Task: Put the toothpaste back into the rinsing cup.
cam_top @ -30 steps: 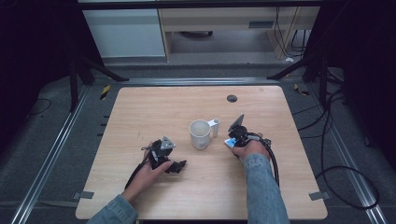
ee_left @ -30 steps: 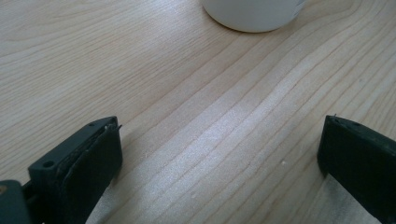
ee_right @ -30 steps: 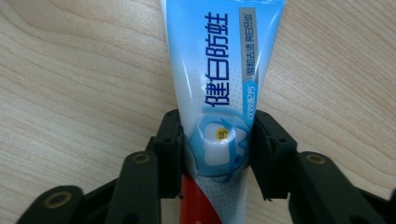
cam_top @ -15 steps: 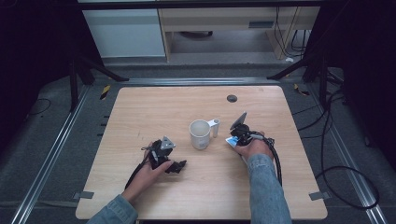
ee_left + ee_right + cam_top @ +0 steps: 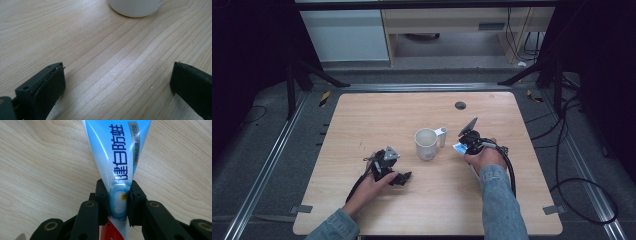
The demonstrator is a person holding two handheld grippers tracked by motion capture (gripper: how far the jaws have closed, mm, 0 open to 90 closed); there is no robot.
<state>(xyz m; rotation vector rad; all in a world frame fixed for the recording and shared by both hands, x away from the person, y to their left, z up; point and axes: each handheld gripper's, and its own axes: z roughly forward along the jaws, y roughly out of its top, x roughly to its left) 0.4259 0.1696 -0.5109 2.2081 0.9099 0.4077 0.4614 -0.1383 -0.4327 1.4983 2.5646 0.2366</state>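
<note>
My right gripper [image 5: 118,195] is shut on a blue and white toothpaste tube [image 5: 117,152], pinching its narrow end. The tube widens away from the jaws and hangs over bare wood. In the high view that gripper [image 5: 464,144] sits just right of a white mug [image 5: 426,144], with a bit of the tube [image 5: 458,147] showing at its tip. My left gripper [image 5: 402,177] rests low on the table, front left of the mug. Its jaws stand wide apart around nothing [image 5: 117,77], and the mug's base [image 5: 136,7] lies ahead of them.
The wooden table [image 5: 377,115] has a small black round hole [image 5: 460,105] near its far edge. Cables trail from both grippers, the right one looping off the table's right side [image 5: 562,185].
</note>
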